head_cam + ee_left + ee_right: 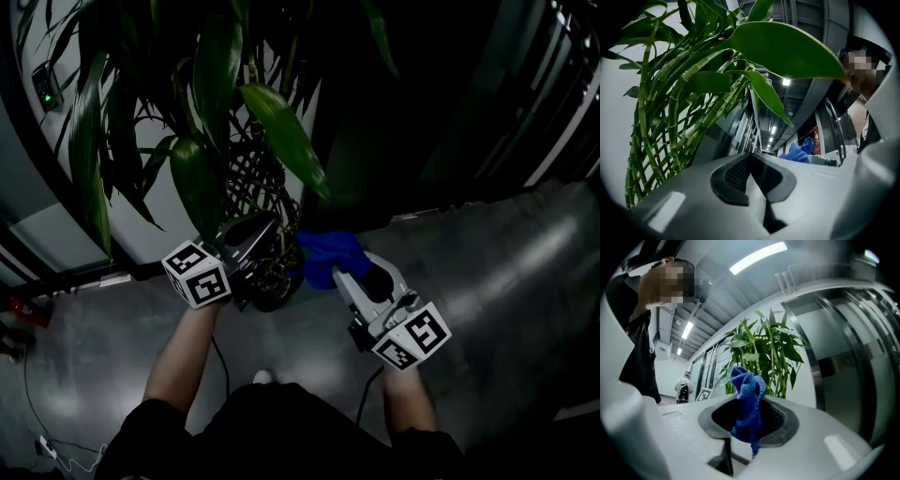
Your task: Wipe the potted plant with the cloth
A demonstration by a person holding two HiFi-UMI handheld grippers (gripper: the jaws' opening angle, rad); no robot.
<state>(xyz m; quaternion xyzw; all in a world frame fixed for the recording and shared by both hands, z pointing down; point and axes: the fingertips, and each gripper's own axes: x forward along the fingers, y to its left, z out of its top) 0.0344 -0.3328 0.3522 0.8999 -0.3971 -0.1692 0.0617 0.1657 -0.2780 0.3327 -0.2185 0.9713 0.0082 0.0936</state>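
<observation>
Right tool (750, 422) is clamped on the blue cloth (746, 394), which bunches up out of its jaws, just beside the potted plant (281, 131). Left tool (751, 161) shows its jaws pressed together on nothing, nosed in near the plant's woven green stems (656, 140), under a broad leaf (787, 49).

"Where's the left gripper (265, 228)?"

"Close against the lower stems of the potted plant (281, 127). Its jaws are pressed together with nothing between them, and the left forearm (178, 352) reaches straight toward the plant."

"And the right gripper (339, 274)?"

"Just right of the plant's base. Its jaws are clamped on a blue cloth (326, 251) that sticks out of them, and the right forearm (405, 394) angles in toward the plant."
</observation>
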